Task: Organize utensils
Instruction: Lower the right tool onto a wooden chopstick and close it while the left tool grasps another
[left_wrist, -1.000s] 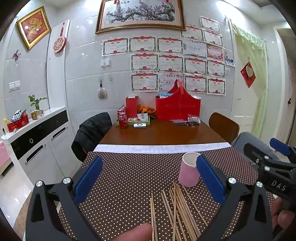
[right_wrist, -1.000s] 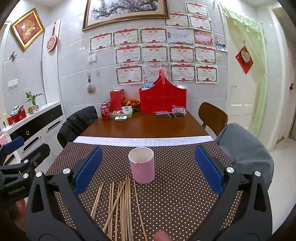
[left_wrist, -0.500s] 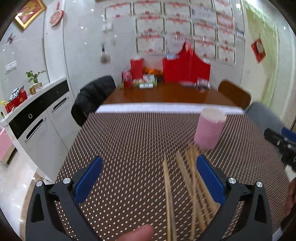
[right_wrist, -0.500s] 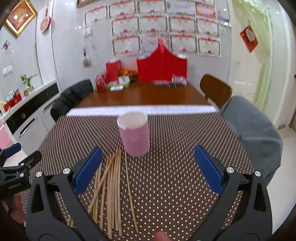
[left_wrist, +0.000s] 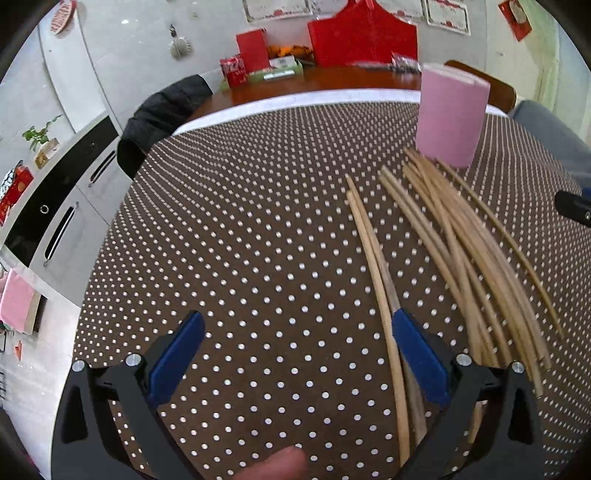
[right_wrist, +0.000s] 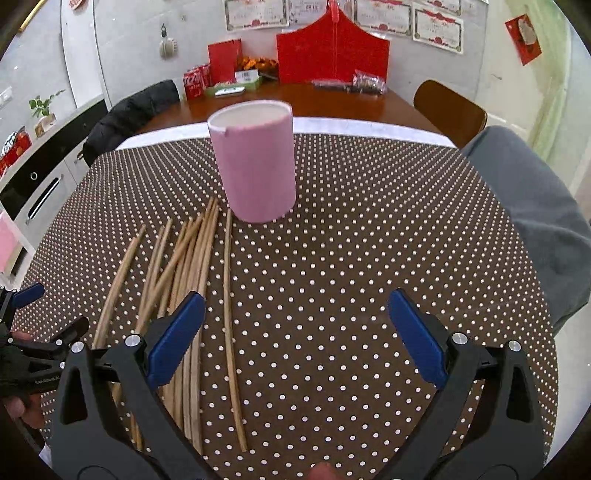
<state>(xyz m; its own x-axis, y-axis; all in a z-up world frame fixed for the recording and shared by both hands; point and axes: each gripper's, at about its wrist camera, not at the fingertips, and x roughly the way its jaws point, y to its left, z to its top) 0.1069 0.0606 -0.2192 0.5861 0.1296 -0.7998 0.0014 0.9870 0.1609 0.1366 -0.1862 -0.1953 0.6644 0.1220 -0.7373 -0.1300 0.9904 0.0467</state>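
Several wooden chopsticks (left_wrist: 454, 243) lie fanned out on the brown dotted tablecloth (left_wrist: 240, 229), just in front of an upright pink cup (left_wrist: 450, 114). My left gripper (left_wrist: 295, 354) is open and low over the cloth, its right finger over the leftmost chopsticks. In the right wrist view the chopsticks (right_wrist: 192, 266) lie left of centre and the pink cup (right_wrist: 255, 162) stands behind them. My right gripper (right_wrist: 295, 332) is open and empty, its left finger above the chopstick ends.
A red box (right_wrist: 332, 51), soda cans (right_wrist: 195, 81) and packets sit at the far end of the wooden table. A black jacket hangs on a chair (left_wrist: 159, 114) at left; a grey-covered chair (right_wrist: 532, 192) is at right. A white cabinet (left_wrist: 55, 192) stands left.
Both grippers have tilted down and moved forward, closer to the cloth and the chopsticks. The cup and chopsticks have stayed in place.
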